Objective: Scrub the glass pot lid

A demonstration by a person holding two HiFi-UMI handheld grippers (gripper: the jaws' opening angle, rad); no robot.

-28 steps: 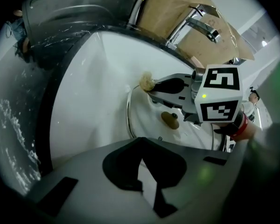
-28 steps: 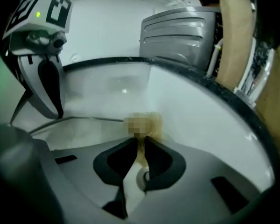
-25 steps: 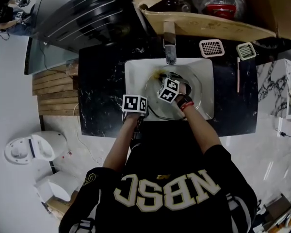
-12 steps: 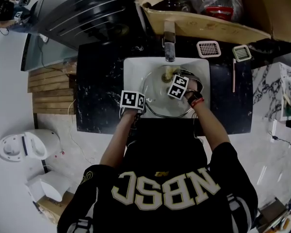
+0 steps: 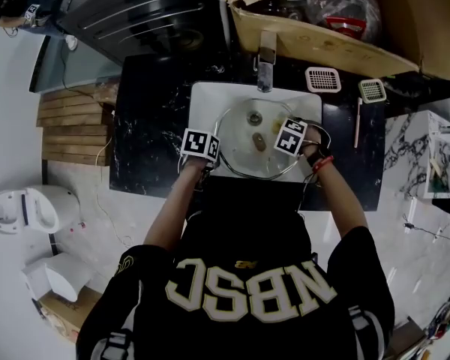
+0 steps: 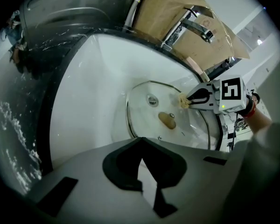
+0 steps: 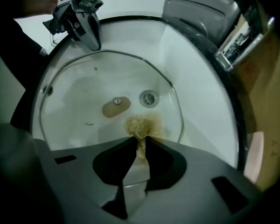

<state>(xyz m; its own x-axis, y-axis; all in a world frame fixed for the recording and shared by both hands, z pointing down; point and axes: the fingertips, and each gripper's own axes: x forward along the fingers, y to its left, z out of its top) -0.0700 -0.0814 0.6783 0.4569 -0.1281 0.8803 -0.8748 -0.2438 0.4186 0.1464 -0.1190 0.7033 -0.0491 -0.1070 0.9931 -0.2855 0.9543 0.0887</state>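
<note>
The glass pot lid (image 5: 244,145) lies in the white sink (image 5: 202,100), its brown knob (image 7: 115,107) near the middle. At the lid's near left rim my left gripper (image 5: 214,161) is shut, tips on the metal edge (image 7: 96,45). My right gripper (image 5: 276,138) is shut on a straw-coloured scrubber (image 7: 140,126) and presses it onto the glass, right of the knob (image 6: 167,120). In the left gripper view the right gripper (image 6: 186,101) holds the tuft against the lid's far side. The drain (image 7: 149,98) shows through the glass.
A faucet (image 5: 266,62) overhangs the basin's back edge. Black marble counter (image 5: 150,133) surrounds the sink. Two square grids (image 5: 323,79) (image 5: 373,90) and a thin stick (image 5: 357,122) lie at the right. Cardboard box (image 5: 322,40) stands behind; wooden slats (image 5: 71,126) at the left.
My right gripper has slid the scrubber from the lid's middle toward its right side. The left gripper has kept its place at the rim.
</note>
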